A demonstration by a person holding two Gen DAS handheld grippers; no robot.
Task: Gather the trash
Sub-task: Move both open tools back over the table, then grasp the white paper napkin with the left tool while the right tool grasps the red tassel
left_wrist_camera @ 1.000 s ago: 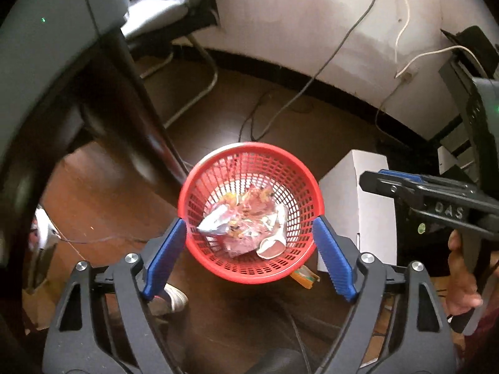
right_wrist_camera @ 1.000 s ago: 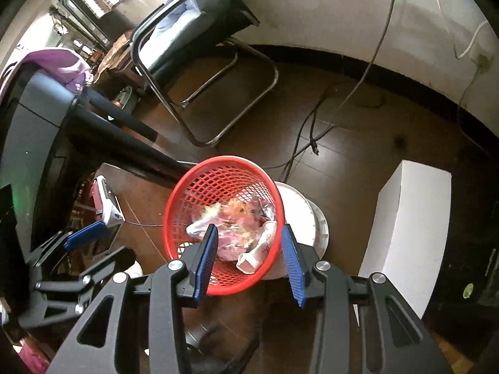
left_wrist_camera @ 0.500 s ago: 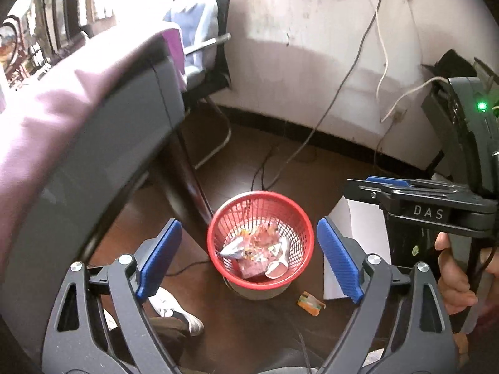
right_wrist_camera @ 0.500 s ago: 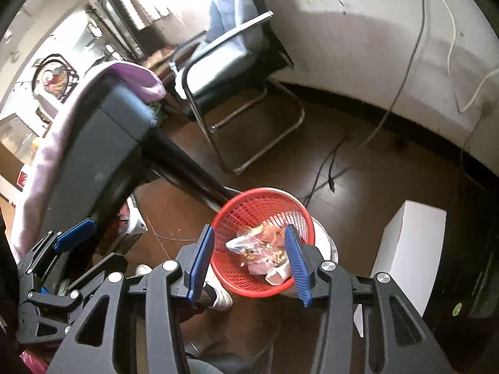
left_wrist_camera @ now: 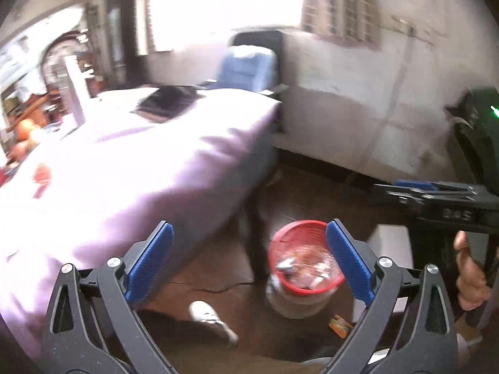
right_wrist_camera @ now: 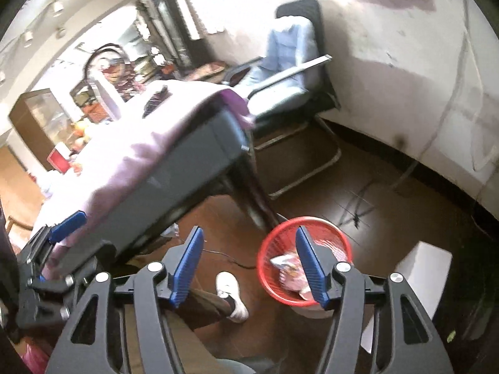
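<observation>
A red mesh basket [left_wrist_camera: 280, 244] stands on the dark floor on a pale round base, with crumpled wrappers [left_wrist_camera: 304, 269] inside. From the right wrist the basket [right_wrist_camera: 274, 233] sits low and right of centre, its wrappers [right_wrist_camera: 285, 266] showing. My left gripper [left_wrist_camera: 249, 227] hangs high above the floor, jaws wide and still opening, with nothing between them. My right gripper [right_wrist_camera: 248, 232] is also opening and empty, well above the basket. An orange wrapper [left_wrist_camera: 340, 325] lies on the floor beside the basket's base.
A table under a lilac cloth [left_wrist_camera: 124, 162] fills the left, its dark leg [right_wrist_camera: 249, 196] close to the basket. A chair with a blue cushion [right_wrist_camera: 290, 59] stands by the wall. A white box [right_wrist_camera: 427, 268], a white shoe [left_wrist_camera: 212, 318] and floor cables [right_wrist_camera: 358, 212] surround the basket.
Both grippers have risen and drawn back from the basket, which now looks smaller and lower. Both pairs of jaws have widened. The tabletop has come into view.
</observation>
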